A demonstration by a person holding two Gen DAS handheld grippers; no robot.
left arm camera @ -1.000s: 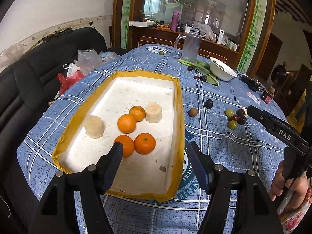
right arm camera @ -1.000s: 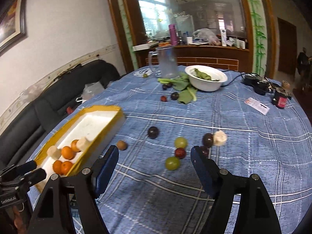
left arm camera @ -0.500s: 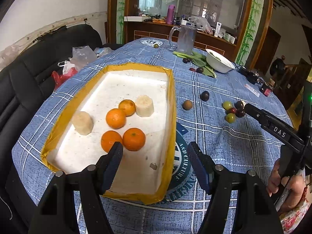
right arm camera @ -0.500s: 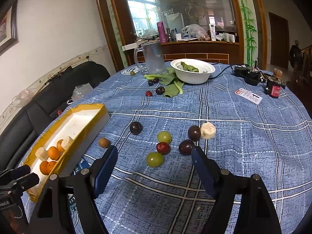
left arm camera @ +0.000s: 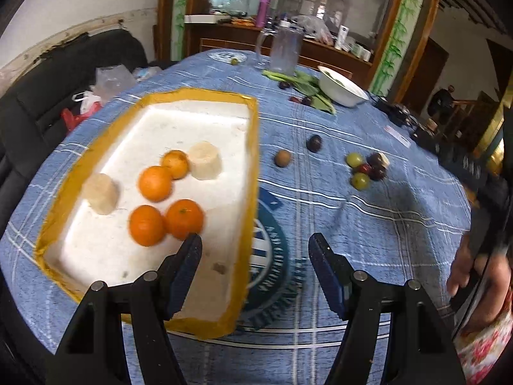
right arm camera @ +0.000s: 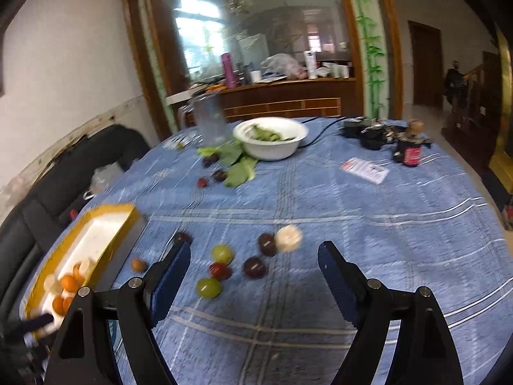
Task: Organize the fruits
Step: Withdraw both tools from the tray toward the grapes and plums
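Blue-padded right gripper nearer the grapes, left gripper too (both wide open, empty)

A round teal emblem is printed on the blue checked cloth of the tabletop, and white capital letters are seen curving along its lower rim, but they are too blurred and partly covered to be read. Dark print is carried on a white and red card lying on the cloth, and a red label is borne by a small dark bottle; neither can be made out. No other lettering, number or brand is legible in either view.
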